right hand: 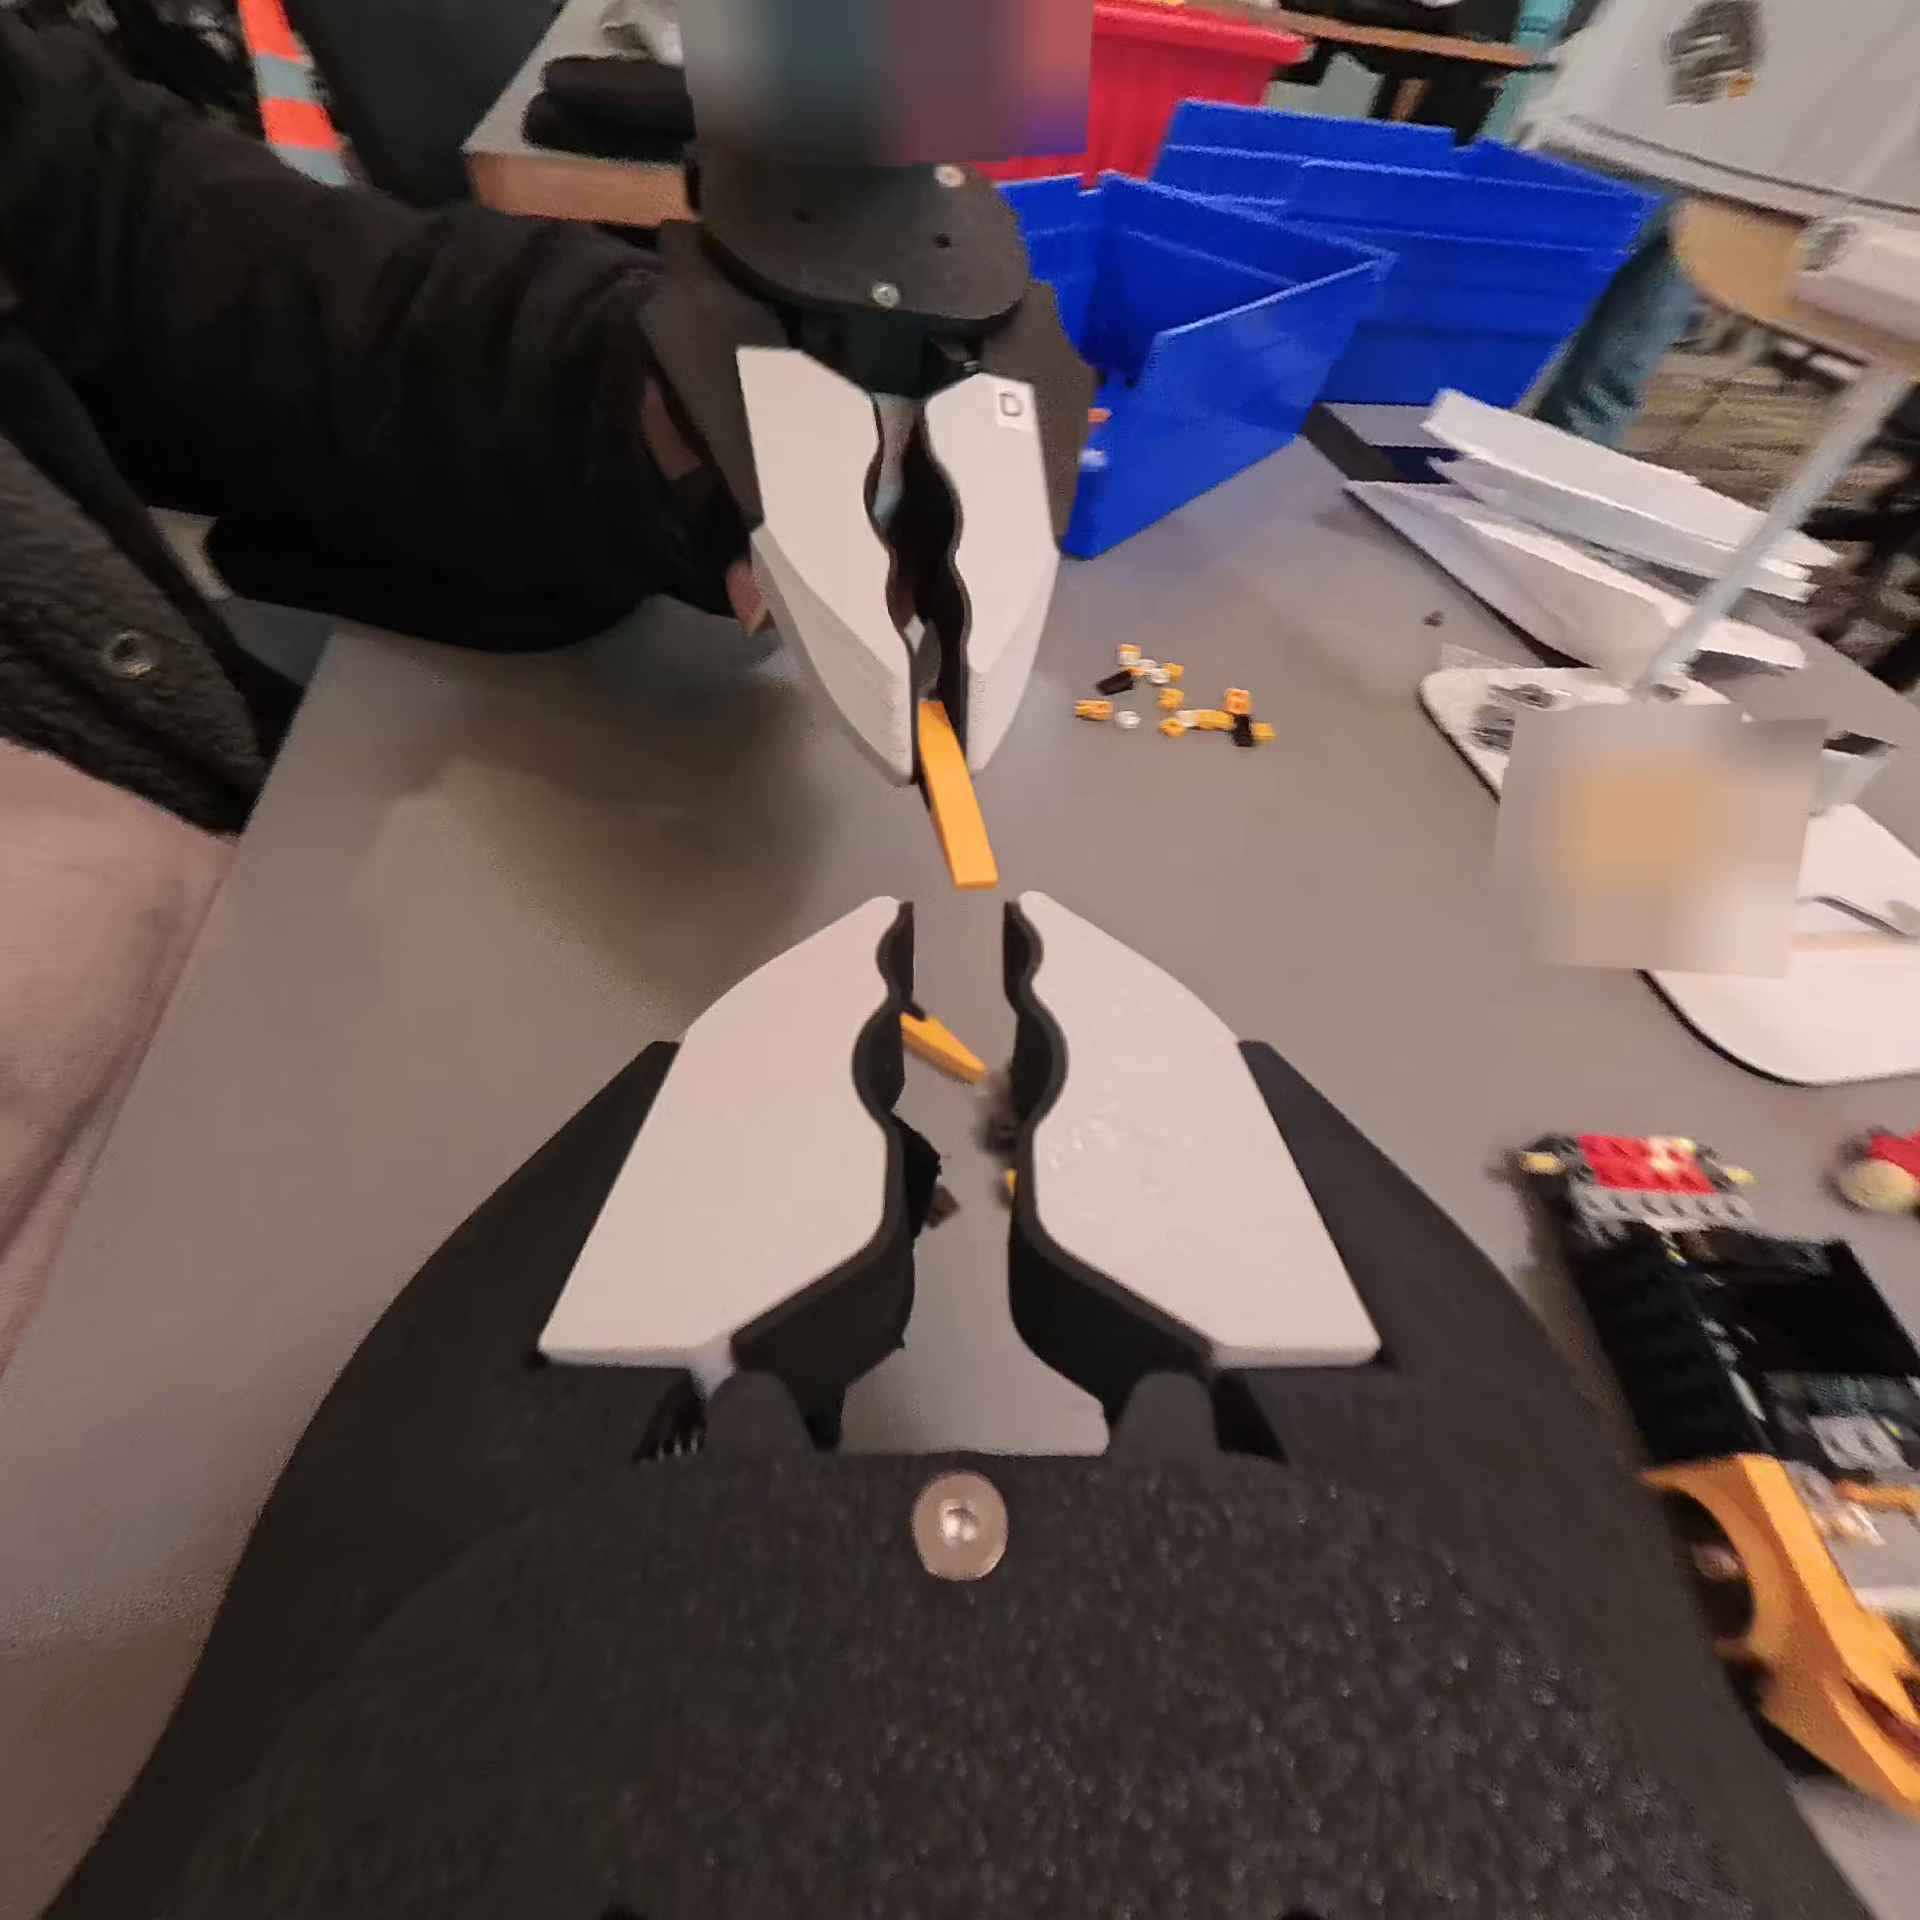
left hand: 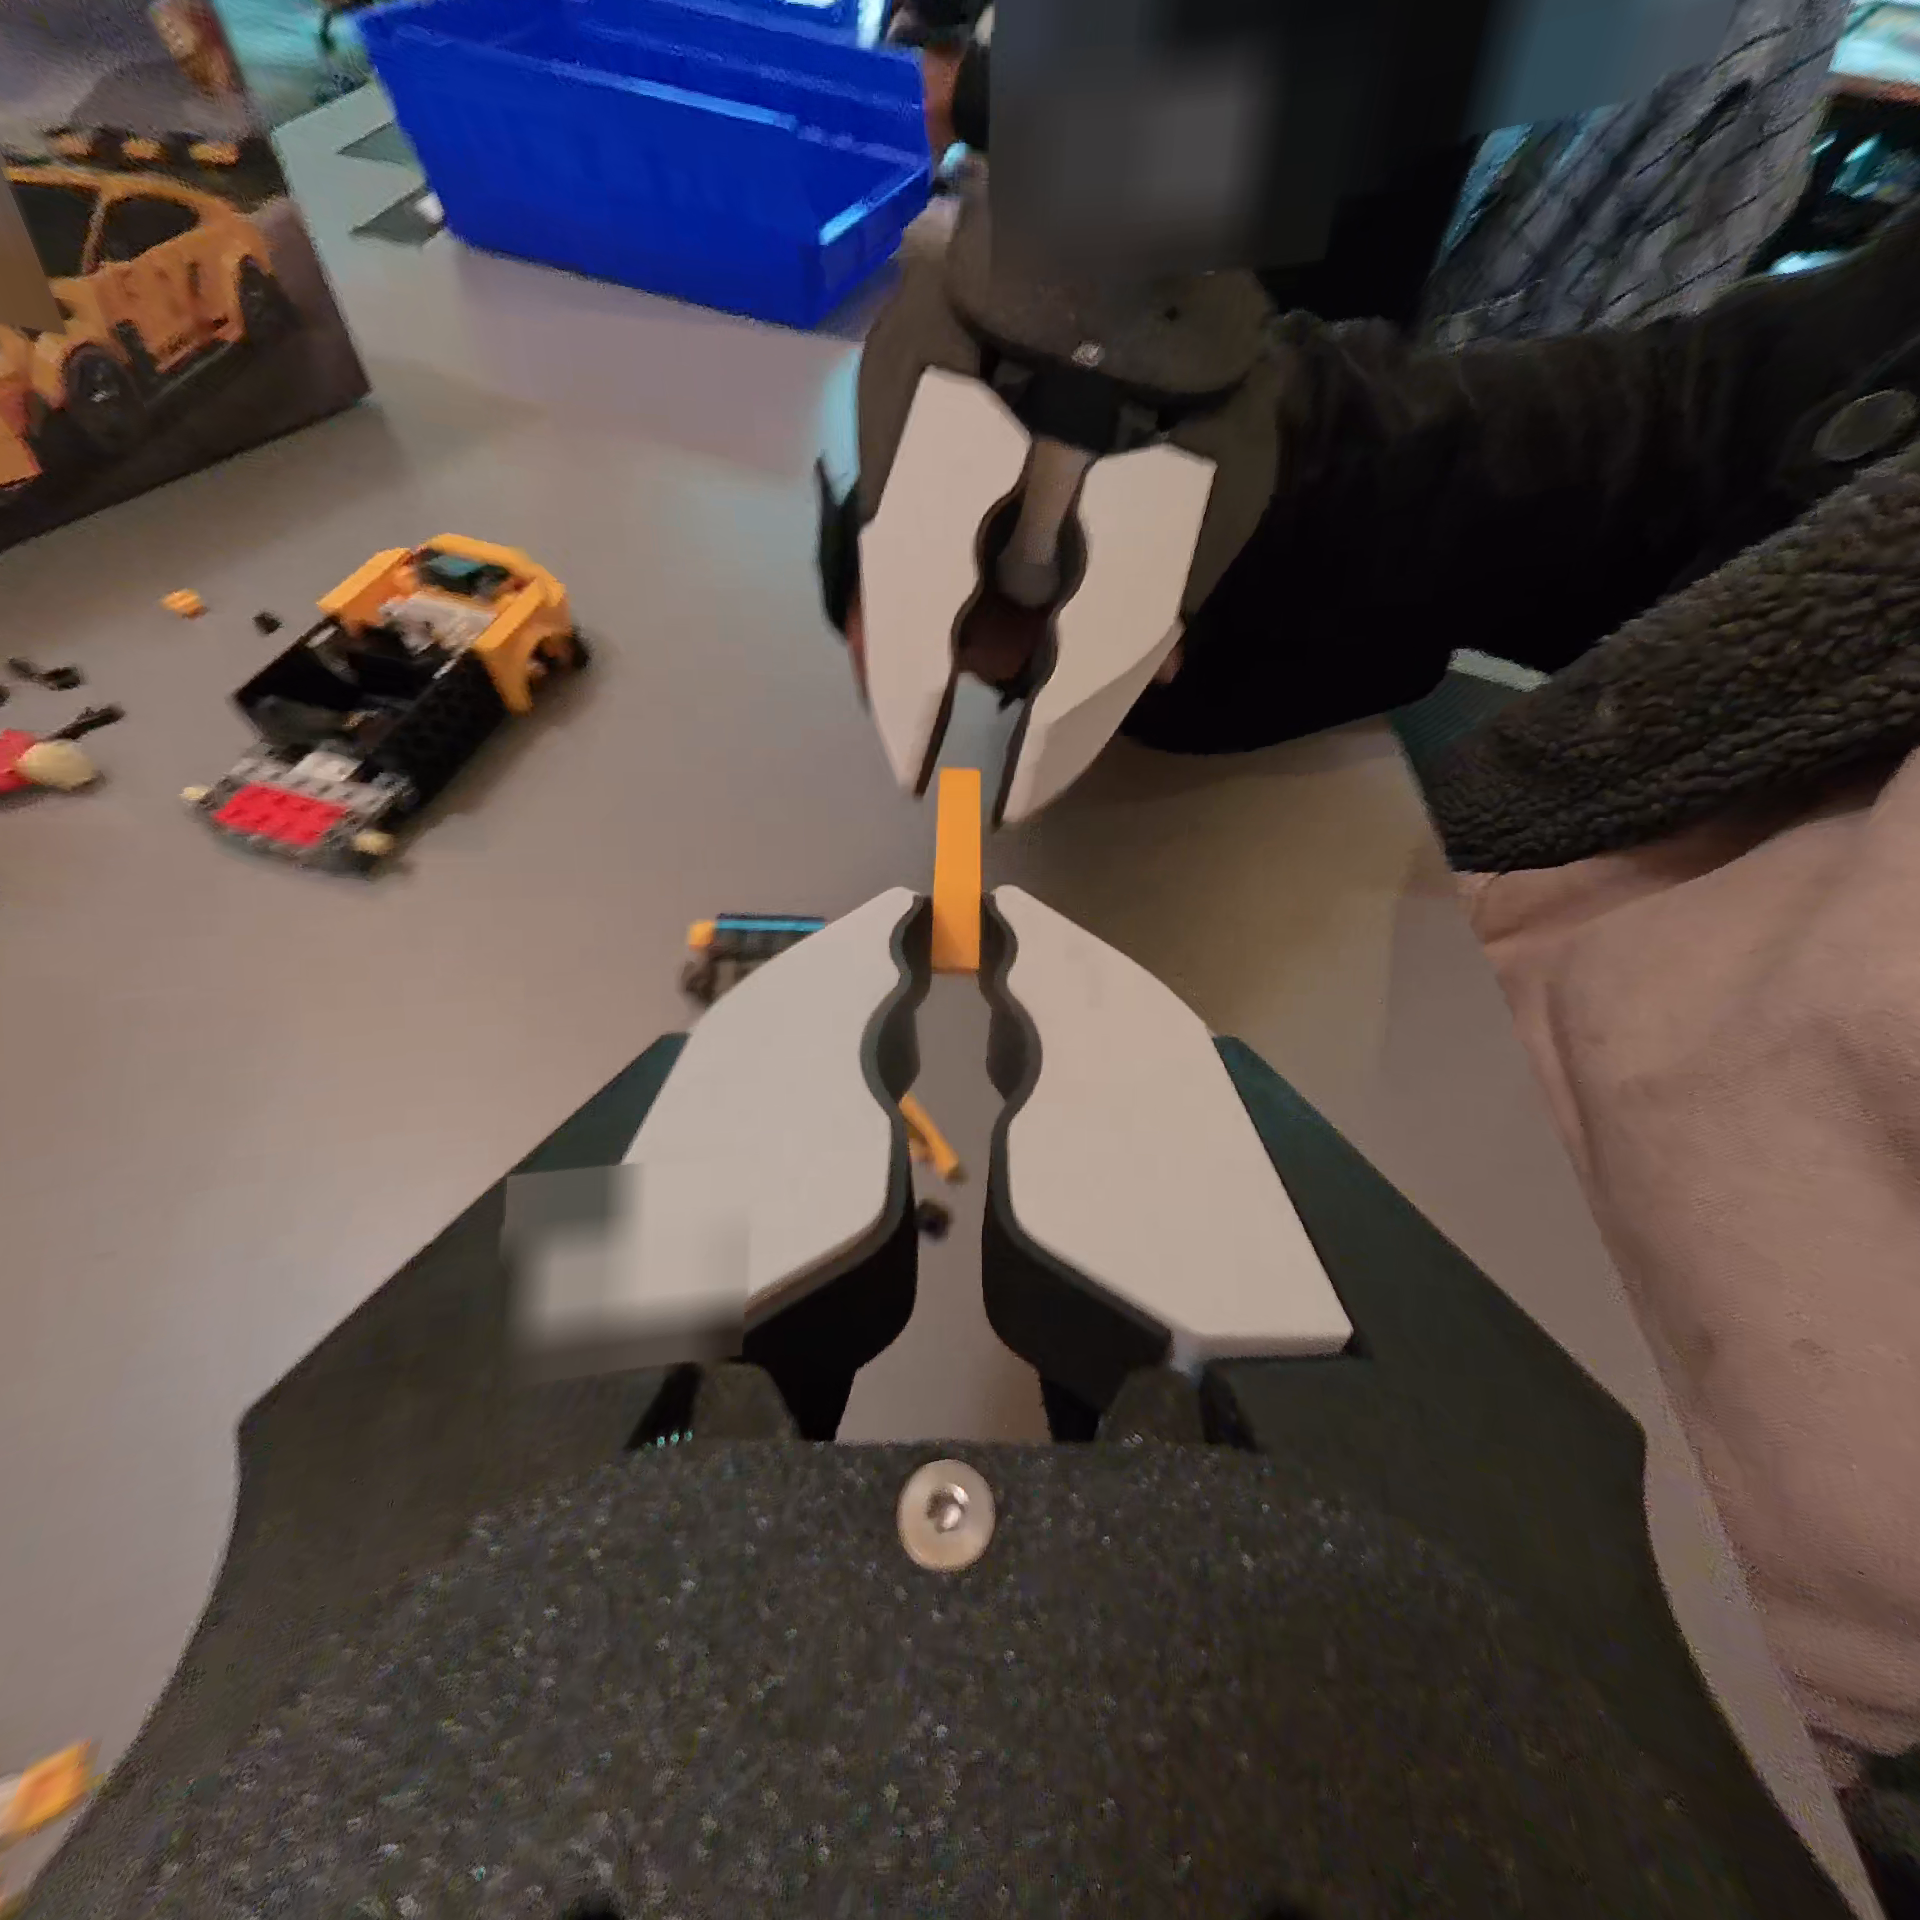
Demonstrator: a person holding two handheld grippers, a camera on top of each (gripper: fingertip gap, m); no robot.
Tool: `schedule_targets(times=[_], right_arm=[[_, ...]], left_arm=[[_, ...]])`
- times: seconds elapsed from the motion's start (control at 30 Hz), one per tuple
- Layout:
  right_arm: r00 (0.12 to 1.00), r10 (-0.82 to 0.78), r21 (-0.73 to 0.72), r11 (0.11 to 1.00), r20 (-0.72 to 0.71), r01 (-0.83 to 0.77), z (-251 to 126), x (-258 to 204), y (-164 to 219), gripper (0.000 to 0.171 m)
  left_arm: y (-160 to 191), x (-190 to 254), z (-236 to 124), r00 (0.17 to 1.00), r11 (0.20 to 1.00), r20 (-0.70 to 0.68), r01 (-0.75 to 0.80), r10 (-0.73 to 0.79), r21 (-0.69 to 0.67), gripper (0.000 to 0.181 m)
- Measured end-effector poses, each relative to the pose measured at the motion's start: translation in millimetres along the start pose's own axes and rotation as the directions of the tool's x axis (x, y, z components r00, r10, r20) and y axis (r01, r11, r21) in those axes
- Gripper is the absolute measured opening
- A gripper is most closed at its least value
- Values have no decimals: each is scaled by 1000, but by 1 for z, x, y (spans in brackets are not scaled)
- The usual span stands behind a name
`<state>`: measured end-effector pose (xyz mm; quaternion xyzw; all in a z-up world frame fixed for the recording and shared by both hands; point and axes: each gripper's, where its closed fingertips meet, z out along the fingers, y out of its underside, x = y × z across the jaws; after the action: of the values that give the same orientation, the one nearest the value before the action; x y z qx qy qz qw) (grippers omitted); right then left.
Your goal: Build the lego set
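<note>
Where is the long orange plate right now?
The long orange plate is pinched in the left gripper tips, held above the grey table, its free end pointing into the open right gripper.

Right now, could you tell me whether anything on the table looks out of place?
Mostly loose parts: small orange pieces lie scattered on the grey table, and the half-built car sits open. The left hand-held gripper grips an orange strip.

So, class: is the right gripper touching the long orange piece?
Apart. The right wrist view shows bare table between the right gripper and the orange piece, which the left gripper holds.
</note>
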<state>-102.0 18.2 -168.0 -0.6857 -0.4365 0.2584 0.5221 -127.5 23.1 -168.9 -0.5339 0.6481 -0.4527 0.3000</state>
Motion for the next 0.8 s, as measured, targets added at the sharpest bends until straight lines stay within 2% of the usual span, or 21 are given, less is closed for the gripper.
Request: schedule_targets(times=[0.1, 0.27, 0.47, 0.67, 0.8], right_arm=[[993, 46, 29, 999, -108, -43, -14, 26, -1, 20], [981, 67, -14, 997, -180, -71, -30, 46, 14, 21], [989, 43, -111, 992, -143, -59, -19, 38, 31, 22], [990, 46, -145, 987, -132, -65, -14, 34, 40, 22], [991, 31, -212, 975, -134, -59, -11, 34, 54, 24]], left_arm=[[14, -38, -8, 993, 994, 117, 16, -3, -106, 8], [50, -71, -1, 986, 974, 139, 114, -88, -195, 8], [77, -74, 14, 989, 946, 138, 97, -56, -310, 8], [85, -70, 18, 991, 935, 136, 65, -19, -347, 9], [80, -69, 13, 990, 939, 143, 64, -16, -338, 18]])
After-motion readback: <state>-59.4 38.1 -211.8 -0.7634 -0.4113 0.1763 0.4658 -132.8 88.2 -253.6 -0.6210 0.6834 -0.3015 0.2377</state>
